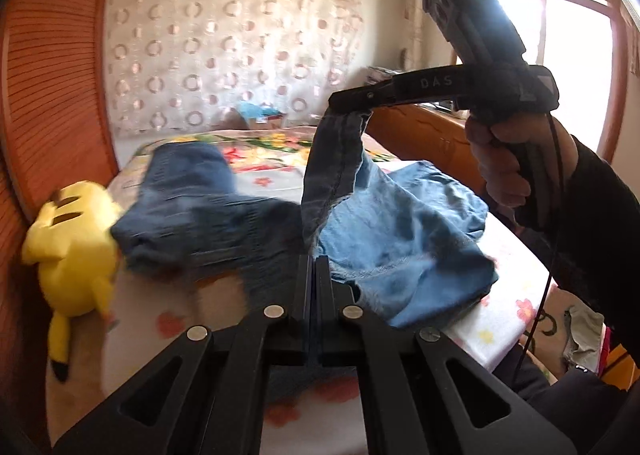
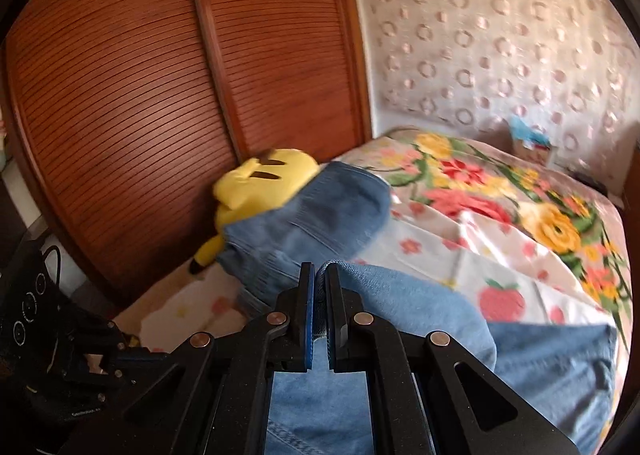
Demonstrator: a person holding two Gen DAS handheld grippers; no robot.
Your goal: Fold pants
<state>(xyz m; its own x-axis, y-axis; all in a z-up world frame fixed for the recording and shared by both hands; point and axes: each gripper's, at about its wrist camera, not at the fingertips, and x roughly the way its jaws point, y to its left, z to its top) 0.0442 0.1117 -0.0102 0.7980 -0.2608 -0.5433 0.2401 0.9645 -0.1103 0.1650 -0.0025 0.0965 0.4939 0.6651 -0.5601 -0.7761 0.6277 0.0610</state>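
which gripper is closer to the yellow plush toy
Left. The left gripper sits just beside the yellow plush toy, clamping the jeans; the right gripper is held up farther across the bed.

- Left gripper (image 1: 314, 267): matte black linkage arms, round silver pivot pins, triangular cut-outs, blue pads.
- Right gripper (image 1: 352, 105): black body, pale "DAS" lettering, a tiny green light, a thin black cable (image 1: 554, 215) trailing down.
- Right hand (image 1: 500, 159) emerges from a black sleeve (image 1: 600, 223).
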